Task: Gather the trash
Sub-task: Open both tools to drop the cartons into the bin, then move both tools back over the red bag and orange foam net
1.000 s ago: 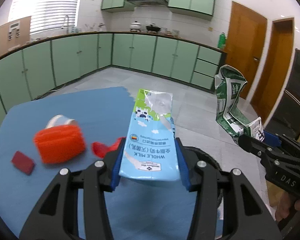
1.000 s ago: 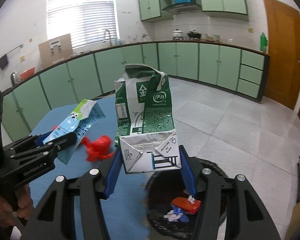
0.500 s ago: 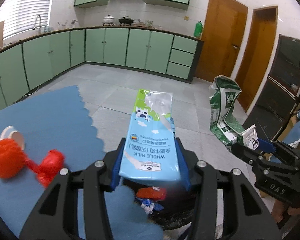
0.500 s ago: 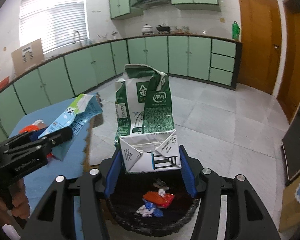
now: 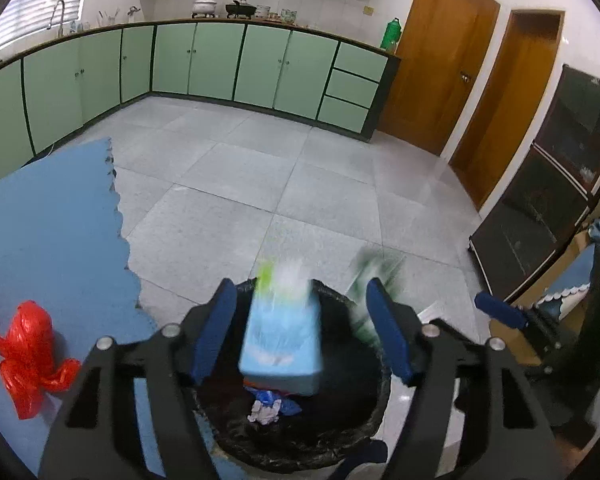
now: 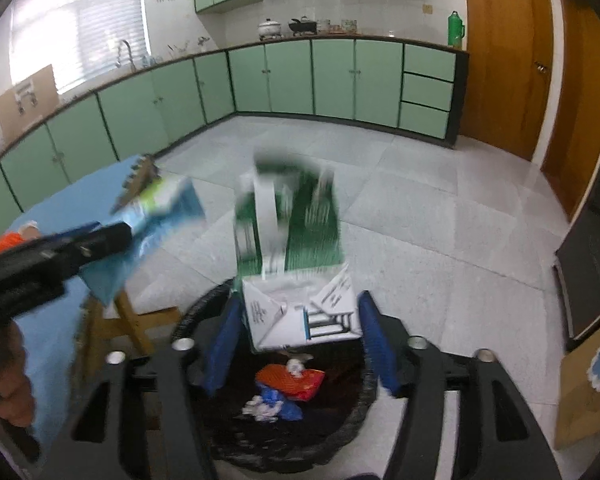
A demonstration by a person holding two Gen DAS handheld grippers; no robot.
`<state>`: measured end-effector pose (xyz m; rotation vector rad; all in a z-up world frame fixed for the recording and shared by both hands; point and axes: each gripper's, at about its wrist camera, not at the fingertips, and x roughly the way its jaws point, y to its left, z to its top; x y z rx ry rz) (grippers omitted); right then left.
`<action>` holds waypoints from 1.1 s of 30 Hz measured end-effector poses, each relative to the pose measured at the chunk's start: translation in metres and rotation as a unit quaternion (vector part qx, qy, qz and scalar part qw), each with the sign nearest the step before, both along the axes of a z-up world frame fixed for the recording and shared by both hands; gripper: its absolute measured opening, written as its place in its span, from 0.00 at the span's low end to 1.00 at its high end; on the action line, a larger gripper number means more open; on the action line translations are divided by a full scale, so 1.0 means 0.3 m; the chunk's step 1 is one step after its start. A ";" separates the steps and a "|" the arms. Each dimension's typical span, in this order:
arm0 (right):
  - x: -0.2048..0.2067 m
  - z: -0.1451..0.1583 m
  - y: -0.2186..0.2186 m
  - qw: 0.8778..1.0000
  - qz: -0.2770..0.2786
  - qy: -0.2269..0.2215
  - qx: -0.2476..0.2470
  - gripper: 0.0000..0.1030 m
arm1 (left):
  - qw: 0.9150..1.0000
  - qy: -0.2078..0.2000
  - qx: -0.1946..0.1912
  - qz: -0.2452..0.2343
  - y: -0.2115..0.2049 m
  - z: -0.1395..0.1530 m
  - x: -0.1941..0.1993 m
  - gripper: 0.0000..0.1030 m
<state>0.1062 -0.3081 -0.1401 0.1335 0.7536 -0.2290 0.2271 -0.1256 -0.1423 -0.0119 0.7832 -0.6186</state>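
Landmark is the black-lined trash bin [image 5: 340,444]. Left of the bin, a crumpled red plastic bag [image 5: 28,356] lies on the blue mat [image 5: 48,216]. Left gripper [image 5: 304,328] hangs over the bin with jaws spread wide, nothing clamped; the blue milk carton [image 5: 282,340], motion-blurred, sits free between the fingers above the bin mouth, touching neither pad. Right gripper [image 6: 296,340] also hangs over the bin [image 6: 204,312], jaws apart; the green-and-white carton [image 6: 296,276], blurred, sits between the pads with gaps on both sides, above the bin. Inside the bin: orange wrapper [image 6: 290,380], blue and white scraps [image 6: 272,404].
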 end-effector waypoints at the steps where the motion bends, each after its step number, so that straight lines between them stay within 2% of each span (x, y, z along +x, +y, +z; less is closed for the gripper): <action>1: -0.001 -0.008 -0.007 1.000 -0.003 0.000 -0.001 0.73 | 1.000 -0.001 -0.001 0.000 -0.002 0.001 0.000 0.66; 3: -0.014 -0.024 -0.015 1.000 -0.013 0.002 0.001 0.75 | 1.000 -0.004 -0.005 0.006 0.012 0.011 0.003 0.69; 7: -0.044 -0.016 -0.021 0.999 -0.037 -0.011 0.001 0.90 | 0.999 -0.026 -0.008 0.029 0.078 0.056 -0.005 0.72; 9: -0.054 -0.001 -0.009 0.999 -0.043 -0.020 0.000 0.94 | 0.998 -0.041 -0.005 0.042 0.111 0.090 -0.021 0.75; 16: -0.051 0.095 0.108 0.998 -0.015 -0.058 0.006 0.94 | 0.989 -0.099 0.014 0.111 0.313 0.190 -0.096 0.81; 19: -0.040 0.133 0.192 0.997 0.010 -0.075 0.007 0.94 | 0.984 -0.103 0.019 0.142 0.411 0.207 -0.114 0.82; 24: 0.012 0.181 0.367 0.994 0.061 -0.092 0.008 0.94 | 0.970 -0.112 0.047 0.210 0.634 0.219 -0.132 0.82; 30: 0.071 0.178 0.550 0.990 0.103 -0.094 0.020 0.94 | 0.954 -0.109 0.079 0.269 0.867 0.207 -0.142 0.82; 33: 0.103 0.161 0.637 0.988 0.123 -0.090 0.024 0.94 | 0.948 -0.104 0.086 0.287 0.946 0.189 -0.146 0.82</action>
